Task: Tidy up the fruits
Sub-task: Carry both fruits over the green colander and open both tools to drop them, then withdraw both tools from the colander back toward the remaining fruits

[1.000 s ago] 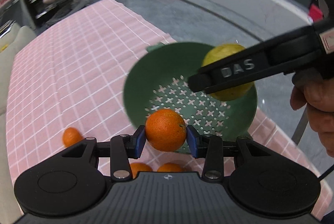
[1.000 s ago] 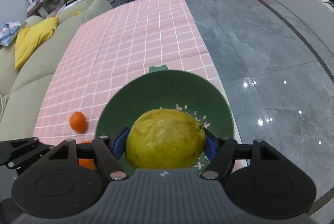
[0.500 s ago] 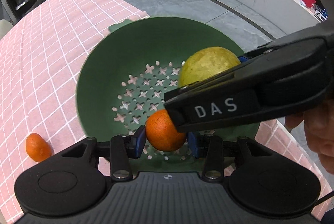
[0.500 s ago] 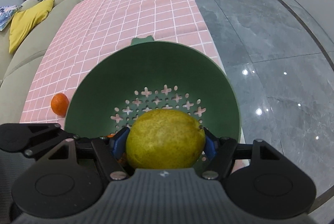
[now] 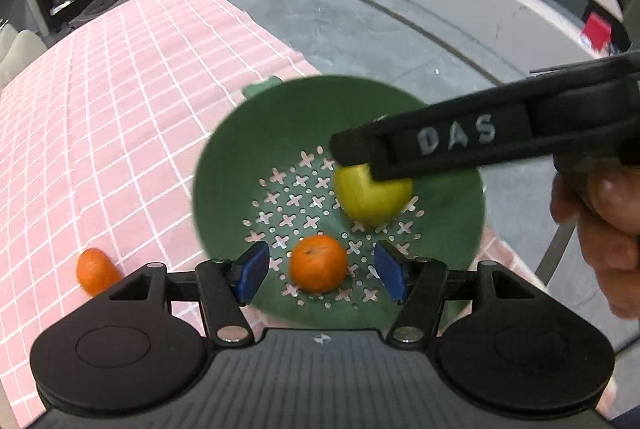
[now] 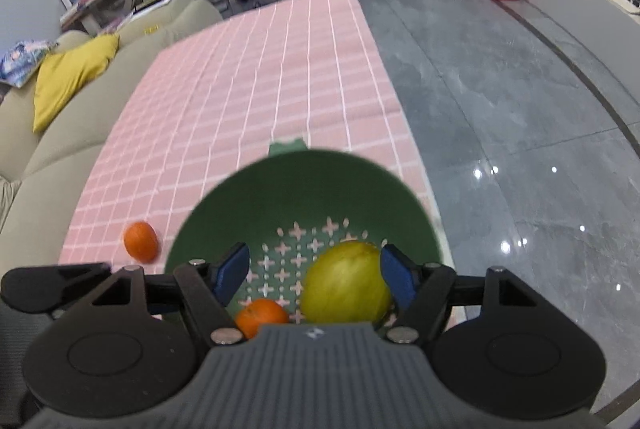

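On the pink checked tablecloth (image 6: 256, 97) stands one green colander (image 5: 280, 133), near the cloth's edge by the grey floor (image 6: 500, 101). Fruit count: three pieces in view, two oranges and one yellow-green pear. One orange (image 5: 318, 263) lies on the perforated bottom of the colander, and the pear (image 5: 370, 199) lies just beside it, farther in. The second orange (image 5: 94, 271) lies on the cloth outside the bowl, apart from its wall.

There are two grippers. The left gripper (image 5: 318, 271) hovers over the colander with its blue pads (image 5: 252, 271) spread on either side of the orange in the bowl, a clear gap at each side, so it grips nothing. The right gripper (image 6: 316, 275) also stands spread over the bowl; the pear sits low between its pads, near the right one, with a wide gap on the left, and it does not look clamped. In the left wrist view the right gripper's black finger, lettered "DAS", crosses in front of the pear, and a hand (image 5: 600, 217) holds it.

A second ago each gripper clamped its fruit: the left held the orange, the right the pear, both above the colander. The left jaws have just been opening, and the orange now rests free in the bowl. The pear too now lies in the colander, off-centre between the right pads. The orange on the cloth lies where it did.
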Motion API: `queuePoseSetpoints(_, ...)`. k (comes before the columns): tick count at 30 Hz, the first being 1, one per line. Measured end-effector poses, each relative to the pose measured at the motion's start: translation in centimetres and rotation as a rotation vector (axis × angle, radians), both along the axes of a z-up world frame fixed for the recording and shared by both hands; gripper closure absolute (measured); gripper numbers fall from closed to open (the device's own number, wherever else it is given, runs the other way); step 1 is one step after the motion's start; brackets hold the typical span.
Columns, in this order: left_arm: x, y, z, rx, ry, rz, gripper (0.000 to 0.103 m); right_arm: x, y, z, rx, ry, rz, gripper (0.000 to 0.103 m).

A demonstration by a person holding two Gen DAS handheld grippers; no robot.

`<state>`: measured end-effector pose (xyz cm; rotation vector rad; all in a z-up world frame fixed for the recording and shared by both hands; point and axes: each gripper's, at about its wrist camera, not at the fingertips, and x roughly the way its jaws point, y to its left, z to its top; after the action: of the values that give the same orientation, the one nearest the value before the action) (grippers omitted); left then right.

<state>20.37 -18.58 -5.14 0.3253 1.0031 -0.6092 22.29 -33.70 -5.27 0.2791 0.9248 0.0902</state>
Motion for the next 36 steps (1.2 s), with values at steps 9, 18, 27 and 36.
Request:
queuePoseSetpoints(9,-4.0,7.7,4.2,-0.073,-0.068,0.128,0.028,-3.2,-0.1,3.0,-0.001,-0.073,0.009,0.033)
queuePoseSetpoints(18,-10.5,17.0,4.8,-0.104,-0.067,0.324,0.024,-10.3,1.4,3.8,-0.004,-0.089,0.056,0.033)
queuePoseSetpoints(27,-13.3,19.0,1.5,0.005,-0.082,0.311,0.024,-14.9,7.3,1.8,-0.088,-0.054,0.229,0.035)
queuePoseSetpoints(36,-11.8,18.3,-2.7,0.105,-0.035,0.210,0.026,-16.0,14.2,-3.5,-0.229,0.030,0.521,0.054)
